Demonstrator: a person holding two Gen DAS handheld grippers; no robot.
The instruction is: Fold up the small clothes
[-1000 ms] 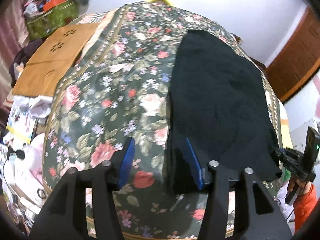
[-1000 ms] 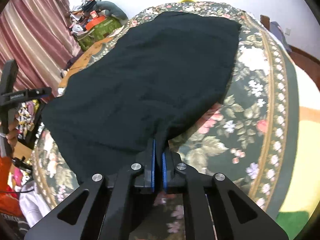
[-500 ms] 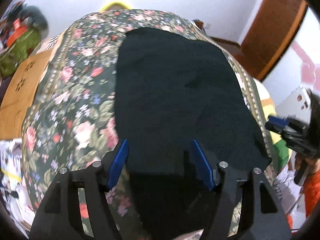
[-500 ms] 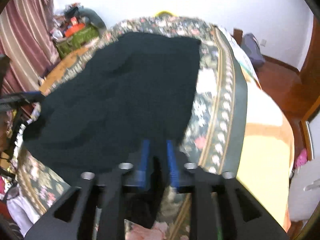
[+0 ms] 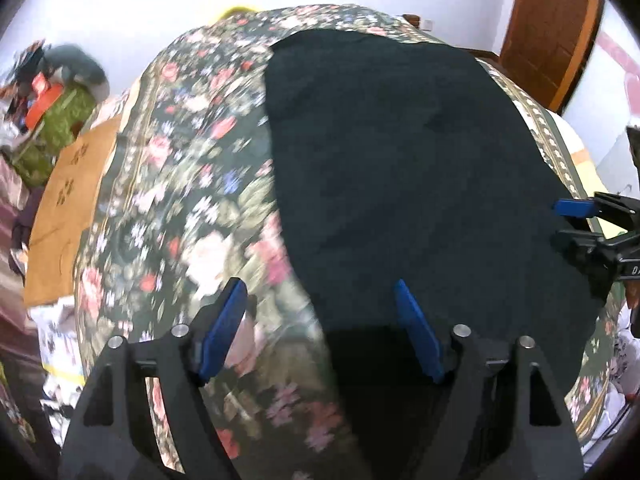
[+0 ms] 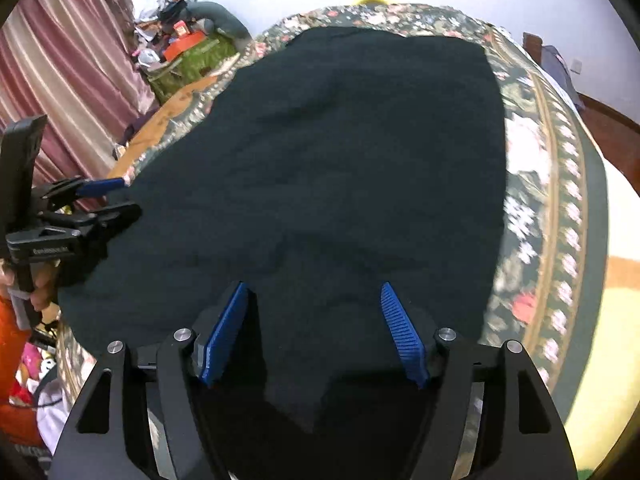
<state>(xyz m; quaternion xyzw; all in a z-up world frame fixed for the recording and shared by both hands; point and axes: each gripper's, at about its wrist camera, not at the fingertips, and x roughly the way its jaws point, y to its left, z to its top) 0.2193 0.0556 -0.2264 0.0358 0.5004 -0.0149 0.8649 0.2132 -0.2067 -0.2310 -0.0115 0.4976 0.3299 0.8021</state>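
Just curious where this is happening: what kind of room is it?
Probably a bedroom at home: a bed under a dark floral bedspread, pink pleated curtains, and a brown wooden door.

Both tools share one build. The left gripper point(image 5: 320, 324) has black, angular finger frames with triangular cut-outs, round silver screw heads at the pivots, and ribbed blue pads point(image 5: 222, 334). The right gripper point(image 6: 316, 330) looks identical. A hand point(image 6: 38, 288) wears an orange sleeve point(image 6: 12, 360); small white lettering marks the black body.
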